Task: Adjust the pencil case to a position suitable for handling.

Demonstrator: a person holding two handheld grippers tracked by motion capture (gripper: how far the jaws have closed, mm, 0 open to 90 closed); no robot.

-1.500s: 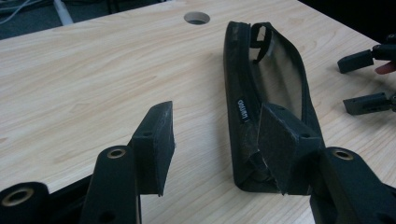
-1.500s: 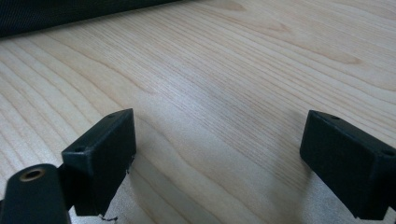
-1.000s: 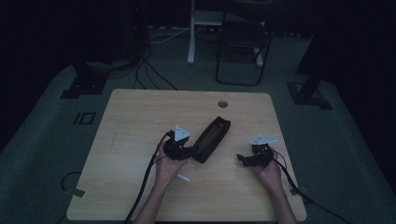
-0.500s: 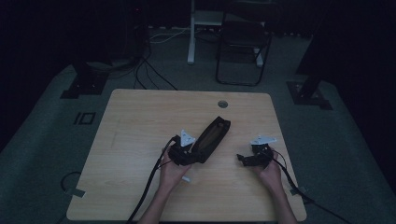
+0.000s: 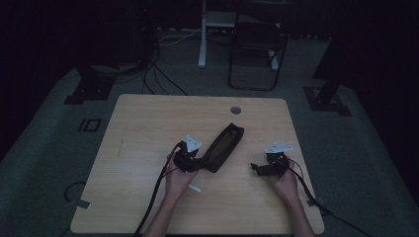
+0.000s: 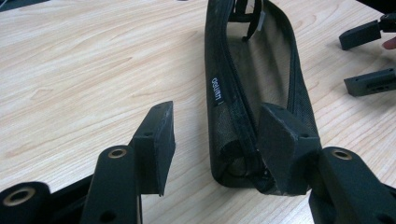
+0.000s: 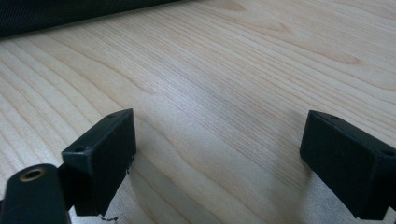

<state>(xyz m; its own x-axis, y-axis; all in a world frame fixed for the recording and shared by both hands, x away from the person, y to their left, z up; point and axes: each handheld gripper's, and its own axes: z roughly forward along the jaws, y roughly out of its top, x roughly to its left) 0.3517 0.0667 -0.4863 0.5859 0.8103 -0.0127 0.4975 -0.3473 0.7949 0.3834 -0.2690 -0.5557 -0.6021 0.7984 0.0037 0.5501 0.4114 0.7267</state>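
A long black mesh pouch lies slantwise in the middle of the wooden table, its top unzipped. My left gripper is at the pouch's near end. In the left gripper view the pouch runs away from the left gripper. One jaw rests in the pouch's near end and the other stands off its side wall, with a gap of bare wood between. My right gripper rests to the right of the pouch, its jaws wide over bare wood.
A small white stick-like object lies on the table beside the left hand. A round cable hole sits near the far edge. Cables trail off the near edge from both grippers. A chair stands beyond the table.
My left gripper has shifted slightly toward the pouch's near end. The right gripper has stayed where it was.
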